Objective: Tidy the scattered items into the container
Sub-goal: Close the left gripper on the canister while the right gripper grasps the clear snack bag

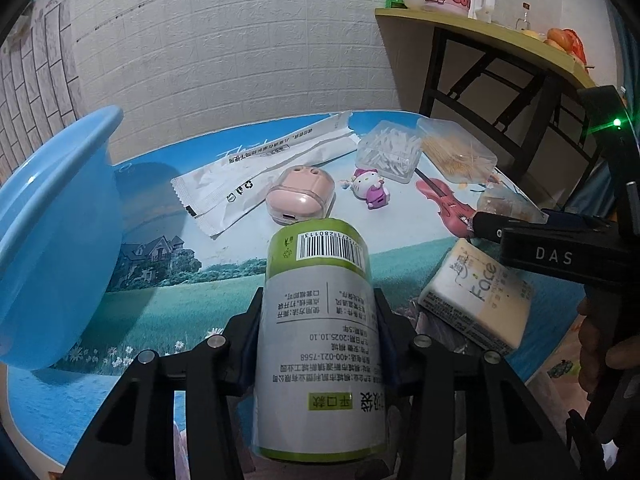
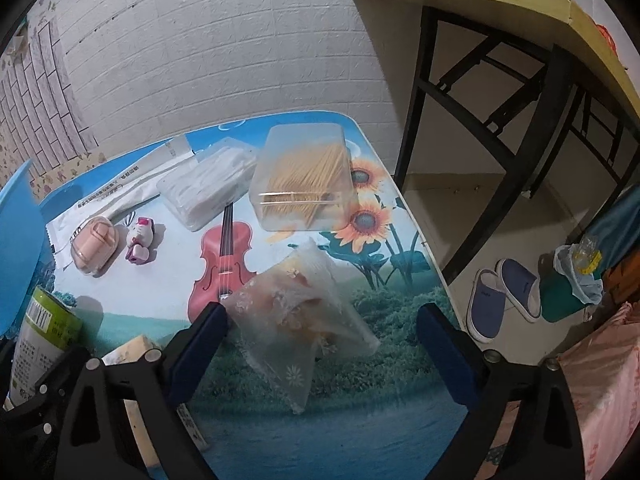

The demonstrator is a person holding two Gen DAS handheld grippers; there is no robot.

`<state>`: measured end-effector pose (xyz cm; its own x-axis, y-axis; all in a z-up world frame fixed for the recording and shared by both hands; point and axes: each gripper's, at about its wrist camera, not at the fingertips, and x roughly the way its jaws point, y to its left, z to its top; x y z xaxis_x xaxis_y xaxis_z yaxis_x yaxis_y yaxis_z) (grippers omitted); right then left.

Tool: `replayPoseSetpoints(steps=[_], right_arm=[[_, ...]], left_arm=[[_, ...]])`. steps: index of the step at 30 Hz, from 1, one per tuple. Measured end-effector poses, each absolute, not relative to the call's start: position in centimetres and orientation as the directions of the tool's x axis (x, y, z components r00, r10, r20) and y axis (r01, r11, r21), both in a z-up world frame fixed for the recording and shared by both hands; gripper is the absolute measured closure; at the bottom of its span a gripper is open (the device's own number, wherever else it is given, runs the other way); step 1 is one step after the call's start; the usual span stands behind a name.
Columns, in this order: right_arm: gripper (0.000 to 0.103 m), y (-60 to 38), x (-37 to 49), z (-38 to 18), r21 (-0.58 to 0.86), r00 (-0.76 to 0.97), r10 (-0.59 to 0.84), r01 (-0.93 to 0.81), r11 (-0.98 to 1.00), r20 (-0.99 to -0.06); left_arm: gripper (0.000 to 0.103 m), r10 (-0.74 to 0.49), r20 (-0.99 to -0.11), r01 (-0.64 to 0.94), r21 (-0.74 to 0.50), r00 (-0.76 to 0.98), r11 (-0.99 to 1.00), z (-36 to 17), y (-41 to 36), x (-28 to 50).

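The left gripper (image 1: 318,320) has its pads pressed against both sides of a green-and-white roll (image 1: 320,336), so that one is clamped tight. The roll points away from the camera, barcode end toward the middle of the picture-print table (image 1: 224,280). Off to the left stands the blue basin (image 1: 56,240), rim tilted toward the lens, apart from the roll.

Over on the right, the right gripper (image 2: 320,332) stands wide open, blue pads well apart, and a translucent flowered bag (image 2: 304,320) lies on the table between them (no pad touching it, from what shows). Behind the bag sits a clear box of toothpicks (image 2: 304,176), and just beside that a clear box of white sticks (image 2: 208,188).

Further left lie a pink case (image 2: 96,248) and a small cat figure (image 2: 140,240), close together, with a long white wrapper (image 1: 256,176) behind them. A cream tissue pack (image 1: 480,296) rests near the table's right edge, under the right gripper's arm.
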<state>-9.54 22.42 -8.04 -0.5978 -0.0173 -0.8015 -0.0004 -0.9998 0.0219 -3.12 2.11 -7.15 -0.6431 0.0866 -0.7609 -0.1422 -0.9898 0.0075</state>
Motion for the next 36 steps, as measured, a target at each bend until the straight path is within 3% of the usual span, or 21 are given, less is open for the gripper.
replayPoseSetpoints(steps=[5,8,13,22,36], right_arm=[[0.022,21.9,-9.5,-7.8,-0.003,-0.616,-0.020,0.037,-0.999,-0.787],[0.045,21.8,-9.2,-7.6,-0.002,-0.628,-0.032,0.053,-0.999,-0.777],[0.067,22.1,-9.0,-7.4,0.030,-0.624,-0.062,0.062,-0.998,-0.779],[0.074,22.9,-8.1,-6.1,0.084,-0.642,-0.101,0.057,-0.995,-0.760],[0.077,22.7,-6.6,-4.2,0.145,-0.661,-0.155,0.070,-0.987,-0.734]], left_arm=[[0.057,0.094,-0.770,-0.140,-0.005,-0.632,-0.990,-7.0,1.9,-3.3],[0.057,0.081,-0.767,-0.130,0.002,-0.637,-0.992,-7.0,1.7,-3.3],[0.057,0.076,-0.769,-0.121,0.002,-0.634,-0.993,-6.7,1.5,-3.2],[0.057,0.070,-0.743,-0.122,0.015,-0.665,-0.992,-5.1,1.2,-2.8],[0.057,0.063,-0.709,-0.105,0.016,-0.703,-0.994,-2.9,0.3,-1.8]])
